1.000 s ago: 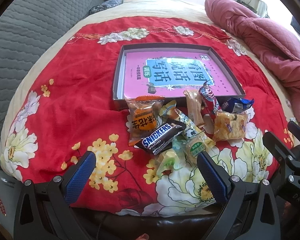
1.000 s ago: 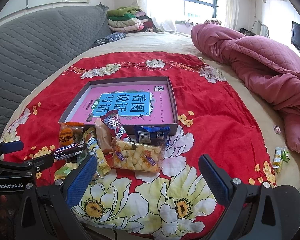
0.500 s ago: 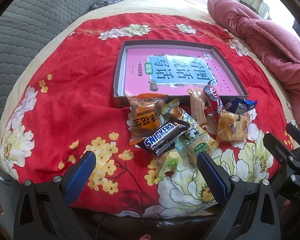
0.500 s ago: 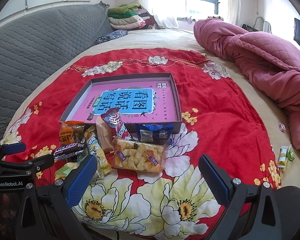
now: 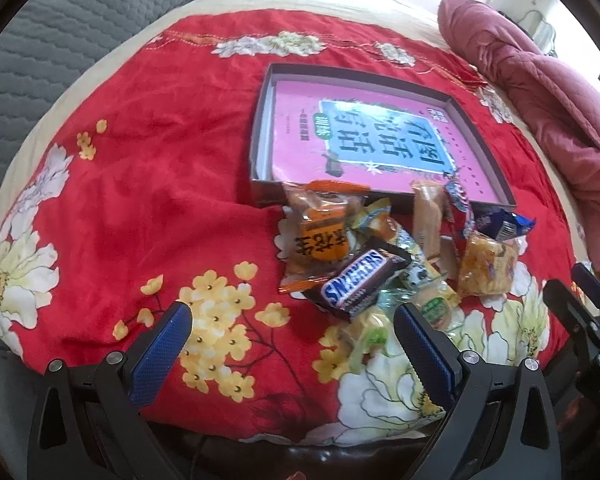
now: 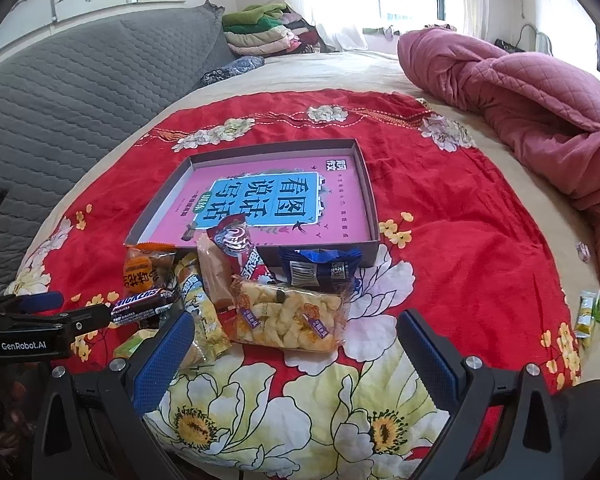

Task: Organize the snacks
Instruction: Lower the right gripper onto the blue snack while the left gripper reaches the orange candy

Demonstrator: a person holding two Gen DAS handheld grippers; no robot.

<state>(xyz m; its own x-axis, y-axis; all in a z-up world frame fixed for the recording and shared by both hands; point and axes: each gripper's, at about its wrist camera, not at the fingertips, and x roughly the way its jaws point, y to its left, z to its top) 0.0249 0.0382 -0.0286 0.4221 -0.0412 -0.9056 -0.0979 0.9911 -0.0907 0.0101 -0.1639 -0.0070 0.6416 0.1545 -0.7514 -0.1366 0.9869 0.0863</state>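
Observation:
A pile of wrapped snacks lies on the red flowered cloth in front of a shallow grey box lined with a pink sheet. In the pile are a Snickers bar, an orange pastry pack, a clear bag of yellow crisps, a dark blue pack and a red wrapper. My left gripper is open, just short of the Snickers bar. My right gripper is open, hovering before the crisps bag.
A crumpled pink quilt lies at the right, a grey quilted cover at the left. Folded clothes are stacked by the window. Two small green-yellow packets lie at the cloth's right edge.
Both grippers have moved forward toward the snack pile, so the snacks look larger and closer. Both stay open and nothing has been picked up.

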